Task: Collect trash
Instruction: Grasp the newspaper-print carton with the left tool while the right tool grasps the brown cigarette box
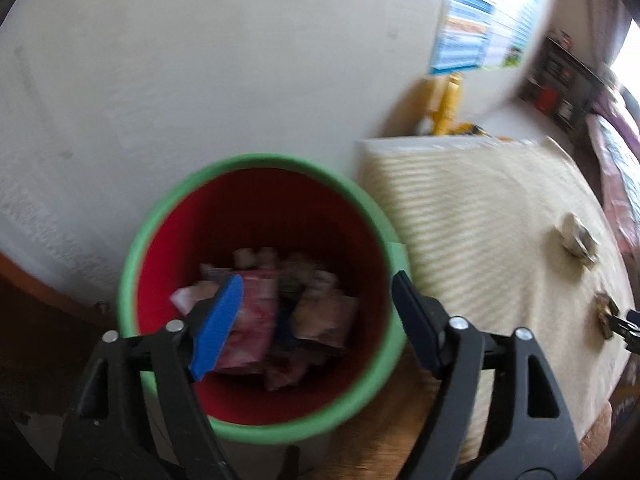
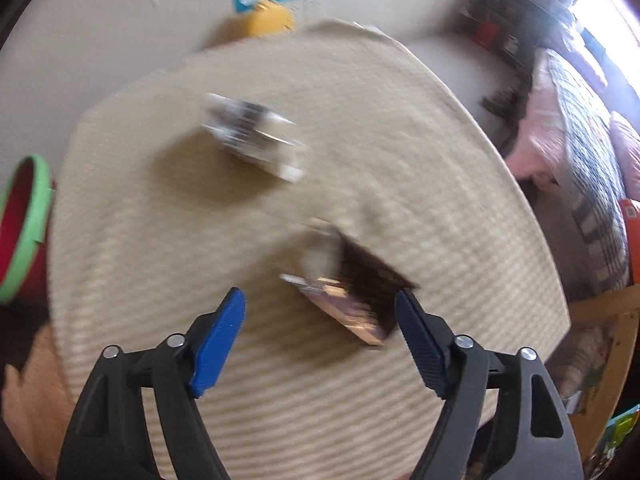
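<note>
Hovering my left gripper (image 1: 316, 324) over the red plastic bin with the green rim (image 1: 152, 216), I see its jaws spread with nothing between them — crumpled wrappers (image 1: 280, 312) lie at the bottom. My right gripper (image 2: 320, 332) is released too, poised above the brown and silver foil wrapper (image 2: 348, 296) on the cream ribbed cloth (image 2: 440, 160); a second, silvery wrapper (image 2: 252, 136) lies further off. Everything here is smeared with blur — closing now risks pinching cloth along with the flat wrapper, or skidding it aside, since thin foil gives the pads little edge to bite
</note>
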{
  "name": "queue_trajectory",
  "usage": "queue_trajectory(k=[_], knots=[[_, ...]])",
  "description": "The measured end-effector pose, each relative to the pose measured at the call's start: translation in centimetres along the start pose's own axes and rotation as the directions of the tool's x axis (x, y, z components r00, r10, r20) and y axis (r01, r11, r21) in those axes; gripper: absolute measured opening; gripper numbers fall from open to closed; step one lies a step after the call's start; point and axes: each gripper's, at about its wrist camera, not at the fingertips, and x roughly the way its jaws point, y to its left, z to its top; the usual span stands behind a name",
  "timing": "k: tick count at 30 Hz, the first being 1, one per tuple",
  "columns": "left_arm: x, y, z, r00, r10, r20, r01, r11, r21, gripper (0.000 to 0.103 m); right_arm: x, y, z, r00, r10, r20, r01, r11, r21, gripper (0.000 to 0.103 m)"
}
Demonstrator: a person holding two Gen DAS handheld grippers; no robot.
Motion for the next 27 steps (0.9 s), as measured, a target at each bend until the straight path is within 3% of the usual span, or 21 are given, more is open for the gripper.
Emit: queue_trajectory(k=[3, 6, 7, 8, 11, 16, 19, 22, 27], knots=[[0.1, -4.5, 0.1, 0.998, -0.055, -0.007, 0.055, 0.995, 0.083, 0.081, 1.6, -1.7, -0.2, 1.0, 0.024, -0.02, -0.024, 1.0, 0.009, 0.075], [0.1, -9.0, 0.5, 0.995, -0.098, -0.003, 0.097, 0.981, 0.169, 0.084, 2.4, -1.9, -0.3, 0.999, 0.039, -0.007, -0.039, 0.999, -0.002, 0.066], [0.2, -10.3, 0.6, 0.994, -0.113, -0.004, 0.112, 0.976, 0.188, 0.084, 2.3, -1.9, -0.5, 0.999, 0.033, 0.01, -0.033, 0.999, -0.006, 0.062], [0.4, -11.8, 0.8, 0.992, -0.122, -0.005, 0.121, 0.97, 0.209, 0.084, 2.4, -1.7, -0.4, 0.999, 0.029, 0.021, -0.029, 1.0, -0.004, 0.048], [1.3, -16.1, 1.5, 0.988, -0.156, -0.011, 0.154, 0.957, 0.245, 0.085, 1.4, -2.3, -2.3, 0.996, 0.074, 0.057, -0.078, 0.995, 0.062, 0.041], [3.8, -22.2, 2.9, 0.979, -0.195, -0.053, 0.202, 0.943, 0.264, 0.086, -1.1, -3.2, -7.5, 0.974, 0.186, 0.133, -0.213, 0.947, 0.24, 0.04], [4.3, -25.9, 2.8, 0.979, -0.199, -0.044, 0.203, 0.926, 0.318, 0.086, -2.4, -2.1, -10.2, 0.966, 0.205, 0.156, -0.244, 0.925, 0.291, 0.041], [4.7, -29.5, 2.4, 0.981, -0.193, -0.032, 0.189, 0.897, 0.4, 0.09, -3.4, -1.7, -10.3, 0.959, 0.215, 0.187, -0.263, 0.92, 0.29, 0.043], [7.3, -34.2, 1.7, 0.992, -0.111, -0.062, 0.128, 0.849, 0.513, 0.092, -3.9, -2.1, -10.5, 0.953, 0.222, 0.205, -0.274, 0.92, 0.28, 0.044]])
